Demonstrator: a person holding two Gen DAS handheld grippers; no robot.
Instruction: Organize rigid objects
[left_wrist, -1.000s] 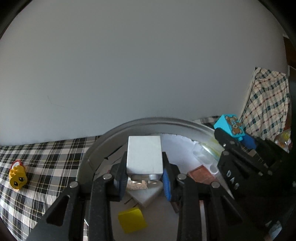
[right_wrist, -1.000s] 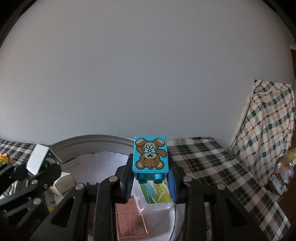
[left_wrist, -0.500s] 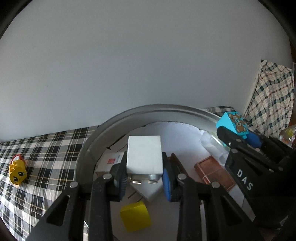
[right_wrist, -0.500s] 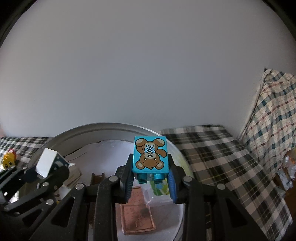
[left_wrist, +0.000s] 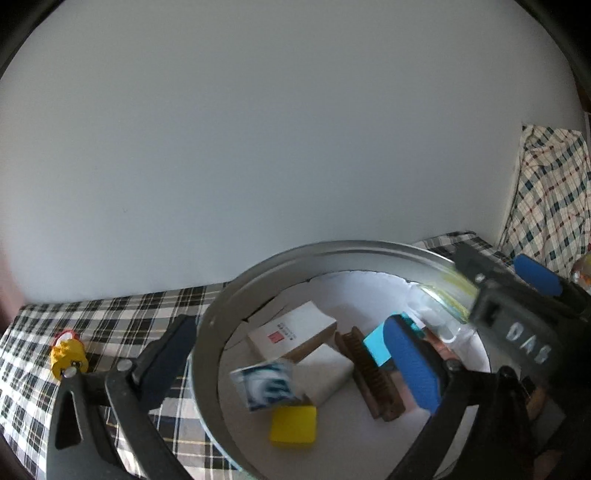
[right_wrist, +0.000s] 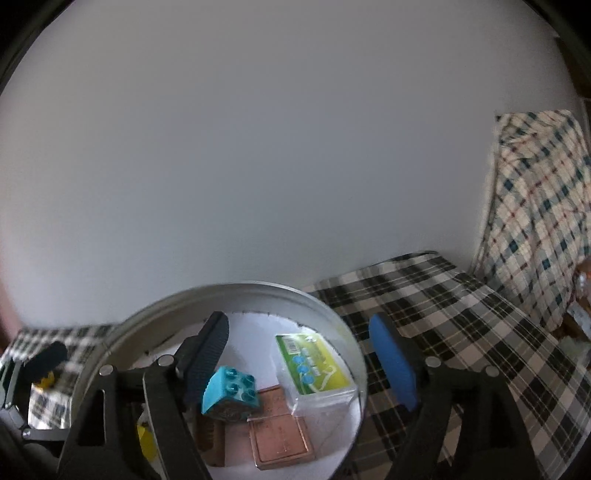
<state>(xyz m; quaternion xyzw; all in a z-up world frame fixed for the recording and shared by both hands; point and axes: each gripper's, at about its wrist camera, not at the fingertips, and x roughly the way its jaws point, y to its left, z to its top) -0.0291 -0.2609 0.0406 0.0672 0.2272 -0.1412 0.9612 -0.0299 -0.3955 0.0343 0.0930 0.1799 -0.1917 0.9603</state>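
Observation:
A round metal tin stands on a checked cloth and holds several small things. My left gripper hangs over it with its jaws opening wide and nothing gripped. Below them a white block shows blurred and loose, just above a yellow block. My right gripper is over the tin's right half, its jaws also opening. The cyan teddy-bear brick lies free beside its left finger, studs up, on a copper-coloured case.
Also in the tin are a white box with a red label, a brown comb-like piece and a clear box with a green card. A yellow toy sits on the cloth to the left. A wall rises right behind.
Both grippers went from shut to open. The white block left the left jaws and the cyan brick left the right jaws; both dropped into the tin.

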